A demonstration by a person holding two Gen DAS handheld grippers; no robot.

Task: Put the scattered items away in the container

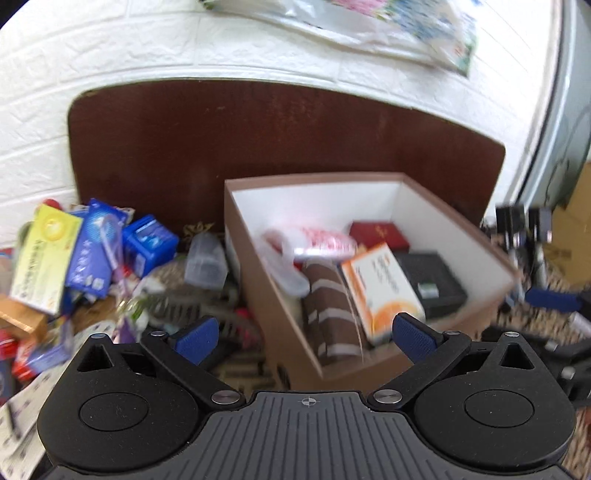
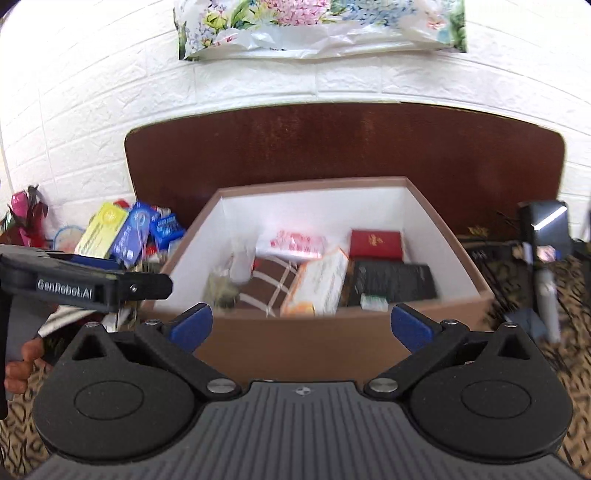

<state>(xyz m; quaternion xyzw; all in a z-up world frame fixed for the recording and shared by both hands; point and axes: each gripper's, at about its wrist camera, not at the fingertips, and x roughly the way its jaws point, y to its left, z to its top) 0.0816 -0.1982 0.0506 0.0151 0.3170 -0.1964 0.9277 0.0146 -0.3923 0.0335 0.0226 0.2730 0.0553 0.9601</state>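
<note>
A brown cardboard box [image 1: 480, 236] with white inner walls holds an orange-and-white carton [image 1: 384, 291], a brown striped item [image 1: 332, 314], a red case [image 1: 380, 234], a black case [image 1: 432, 280] and a red-and-white packet [image 1: 321, 240]. The box also shows in the right wrist view [image 2: 314, 343]. A pile of scattered items lies left of it: a yellow-green box [image 1: 44, 254], blue boxes [image 1: 147, 243] and a clear plastic cup [image 1: 205, 262]. My left gripper [image 1: 306, 336] is open and empty above the box's near left corner. My right gripper [image 2: 301, 325] is open and empty at the box's near wall.
A dark brown board [image 2: 332, 147] leans on the white brick wall behind the box. A floral plastic bag [image 2: 314, 26] hangs above. Dark gadgets [image 2: 543, 229] lie to the right of the box on a patterned cloth. The left gripper's body [image 2: 85, 284] shows in the right wrist view.
</note>
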